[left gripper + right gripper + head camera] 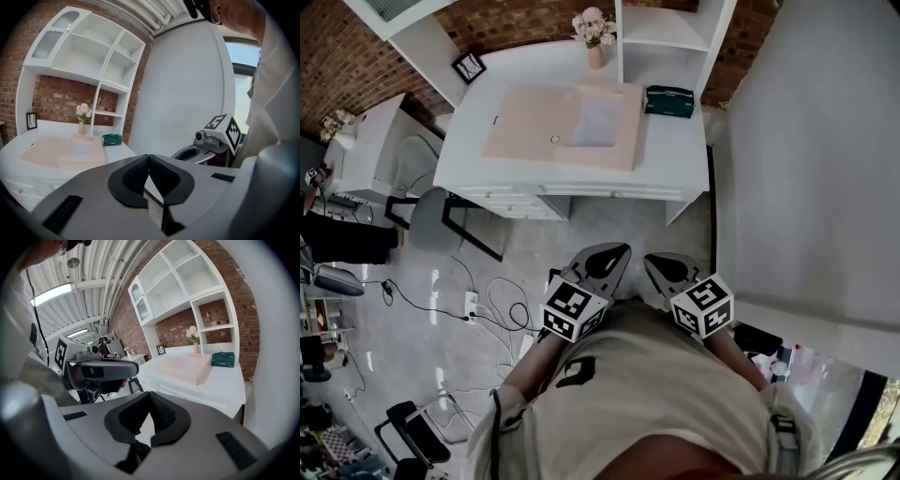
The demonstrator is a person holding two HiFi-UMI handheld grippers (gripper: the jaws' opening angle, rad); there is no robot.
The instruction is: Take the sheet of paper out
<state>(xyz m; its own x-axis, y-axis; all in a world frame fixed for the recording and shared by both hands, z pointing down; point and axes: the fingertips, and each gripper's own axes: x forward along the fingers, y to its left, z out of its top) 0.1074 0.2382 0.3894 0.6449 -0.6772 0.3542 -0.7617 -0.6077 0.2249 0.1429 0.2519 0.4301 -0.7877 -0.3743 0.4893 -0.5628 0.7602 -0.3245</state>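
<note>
Left tool (148, 157) and right tool (149, 393) closed, empty; floor cables (502, 314) only in head view.

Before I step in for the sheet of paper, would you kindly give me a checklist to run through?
1. Left gripper empty: ok, jaws together, nothing between them.
2. Right gripper empty: ok, jaws together, nothing held.
3. Jaws opened for a grasp: not ok, both shut.
4. Desk within reach: not ok, both grippers are held well short of it.
5. Sheet located: cannot tell; a paler patch lies on the peach tray, but whether it is loose paper is unclear.
6. Tray top unobstructed: ok, green box and vase stand off it.
</note>
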